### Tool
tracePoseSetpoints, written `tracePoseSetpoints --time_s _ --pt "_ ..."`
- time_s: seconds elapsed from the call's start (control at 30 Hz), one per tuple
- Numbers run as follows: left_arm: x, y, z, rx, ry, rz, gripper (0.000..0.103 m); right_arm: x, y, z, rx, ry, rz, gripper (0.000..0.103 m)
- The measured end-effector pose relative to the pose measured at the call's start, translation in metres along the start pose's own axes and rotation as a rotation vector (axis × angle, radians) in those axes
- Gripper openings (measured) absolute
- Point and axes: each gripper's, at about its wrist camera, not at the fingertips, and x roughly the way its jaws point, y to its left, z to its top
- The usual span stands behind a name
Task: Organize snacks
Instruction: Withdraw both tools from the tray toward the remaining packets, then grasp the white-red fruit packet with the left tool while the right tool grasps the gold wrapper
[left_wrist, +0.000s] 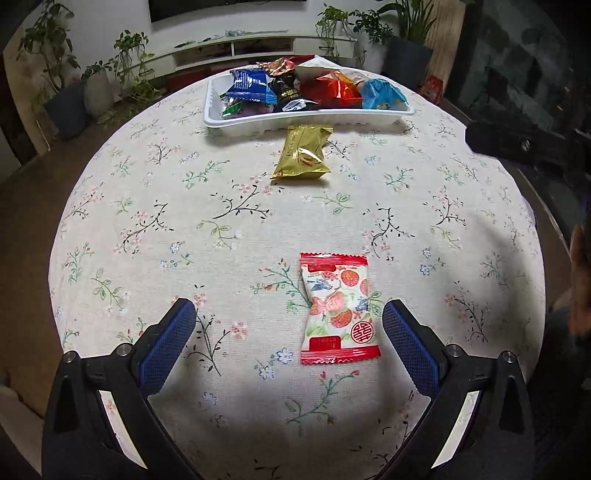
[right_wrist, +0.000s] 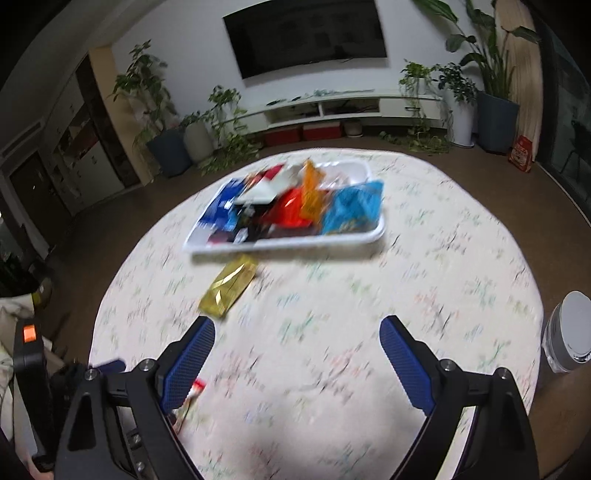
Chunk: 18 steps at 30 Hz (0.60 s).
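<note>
Left wrist view shows the job mostly done, by my reading: a white tray (left_wrist: 306, 120) at the far side of the desk (left_wrist: 147, 206) already holds a heap of wrapped snacks, among them a blue packet (left_wrist: 249, 86), a red one (left_wrist: 334, 88) and a light blue one (left_wrist: 382, 94). Two pieces are left outside it. A strawberry-print packet (left_wrist: 338, 308) lies flat on the cloth between the fingers of the left gripper (left_wrist: 290, 332), closer to the right-hand finger but touching neither. A gold packet (left_wrist: 303, 155) lies well beyond the fingertips, its far end just at the tray's near wall.

Both pairs of fingers stand wide apart and grip nothing. From the right wrist view, which is blurred, the right gripper (right_wrist: 297, 334) has only bare cloth between its fingers; the gold packet (right_wrist: 229, 288) sits just past its left finger, with the tray (right_wrist: 284, 242) further ahead.

A pale tablecloth with a flower-and-twig print covers the round desk. Beyond it is a living room: a dark wall-mounted television (right_wrist: 306, 35), a long white low cabinet (right_wrist: 332, 107) beneath it, potted plants (right_wrist: 162, 110) on both sides, and a brown floor. A white cylindrical appliance (right_wrist: 569, 332) stands beside the desk, off to the right of the right fingers.
</note>
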Motion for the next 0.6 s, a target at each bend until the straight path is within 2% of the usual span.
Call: tracePoseSetpoints --time_s 0.2,0.4,0.5,0.53,0.6 --pt "0.008 -0.006 0.009 0.026 0.009 0.004 0.102 -0.007 0.010 -0.025 0.006 0.006 0.005 0.093" --pt "0.018 -0.002 0.009 0.020 0.019 -0.002 0.102 -0.008 0.009 -0.035 0.012 0.015 -0.007 0.093" --pt "0.021 0.000 0.009 0.022 0.018 -0.013 0.096 -0.006 0.009 -0.034 0.012 0.020 -0.007 0.093" --pt "0.023 0.000 0.009 0.022 0.019 -0.012 0.091 -0.005 0.008 -0.034 0.011 0.020 -0.007 0.093" --pt "0.024 0.002 0.009 0.016 0.019 -0.017 0.090 -0.004 0.009 -0.035 0.005 0.023 -0.012 0.093"
